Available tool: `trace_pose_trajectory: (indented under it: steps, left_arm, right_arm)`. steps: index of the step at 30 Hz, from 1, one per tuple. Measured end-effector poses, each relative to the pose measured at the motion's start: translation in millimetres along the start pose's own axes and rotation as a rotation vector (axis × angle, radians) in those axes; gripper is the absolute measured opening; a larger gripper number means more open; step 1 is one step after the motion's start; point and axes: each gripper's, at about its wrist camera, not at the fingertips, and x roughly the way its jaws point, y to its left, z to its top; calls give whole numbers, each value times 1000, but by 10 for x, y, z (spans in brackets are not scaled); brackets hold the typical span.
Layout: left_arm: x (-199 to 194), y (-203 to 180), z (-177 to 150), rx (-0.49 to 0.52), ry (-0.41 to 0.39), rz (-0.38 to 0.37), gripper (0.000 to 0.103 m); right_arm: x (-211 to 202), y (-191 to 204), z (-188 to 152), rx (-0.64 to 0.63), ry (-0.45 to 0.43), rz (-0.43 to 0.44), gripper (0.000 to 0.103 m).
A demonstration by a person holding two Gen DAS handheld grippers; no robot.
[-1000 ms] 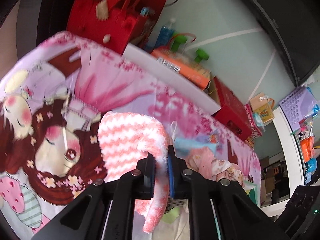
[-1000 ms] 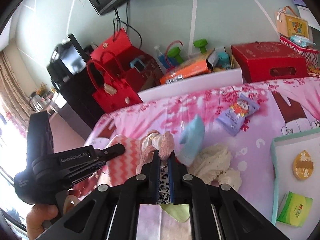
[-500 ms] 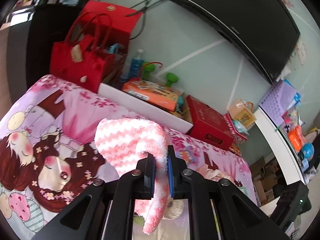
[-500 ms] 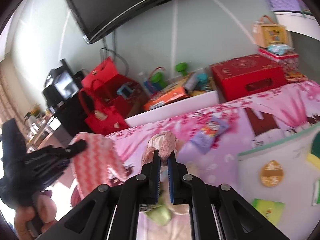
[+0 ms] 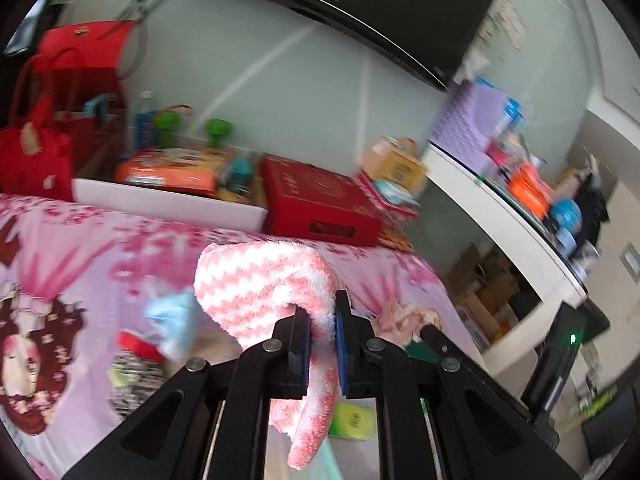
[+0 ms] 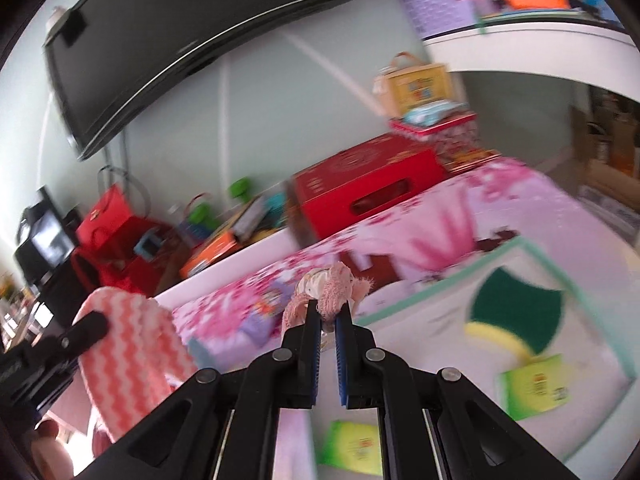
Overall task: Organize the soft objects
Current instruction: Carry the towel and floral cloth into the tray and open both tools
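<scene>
Pink cartoon-printed bedding (image 5: pixel 80 264) covers the wide flat surface under both tools, its cloth smooth and scattered with blossom shapes. At the far edge stands one glossy red box (image 6: pixel 366 188) with a slot handle, and to its left a long white tray (image 5: pixel 168 200) holding one orange packet (image 5: pixel 176 168) and two green dumbbell ends. Two red bags (image 5: pixel 52 120) stand at the far left, and one curved black screen (image 6: pixel 172 40) hangs on the pale green wall.

The left gripper (image 5: pixel 322 344) is clamped on one fluffy sock (image 5: pixel 264 284), pink and white in a zigzag knit; its thick cuff bulges above the pads and its toe hangs down between the black arms, clear of the bedding. The right gripper (image 6: pixel 328 328) pinches one small shaggy pink sock (image 6: pixel 328 288), bunched into a lump above its blue pads and likewise held above the bedding.

On the near right lies a white sheet (image 6: pixel 440 344) with a mint-green border, carrying one green and yellow sponge (image 6: pixel 516 312) and two flat lime-green packets (image 6: pixel 536 388). A crumpled pale blue cloth (image 5: pixel 172 316) lies on the bedding to the near left; everything there is blurred.
</scene>
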Motion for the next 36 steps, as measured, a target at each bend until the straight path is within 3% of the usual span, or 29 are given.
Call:
trace_pose_trajectory:
  steps: [10, 15, 27, 36]
  left_arm:
    - [550, -747, -324, 138, 119, -126, 10]
    - [766, -927, -505, 170, 142, -158, 10]
    - [1438, -710, -847, 145, 259, -31, 11]
    - [1634, -570, -988, 133, 333, 34, 11]
  right_arm:
    - [-214, -569, 147, 47, -65, -141, 8]
    - [-240, -742, 142, 73, -61, -155, 8]
    - [238, -792, -59, 31, 88, -170, 8]
    - [350, -858, -115, 53, 152, -205, 9]
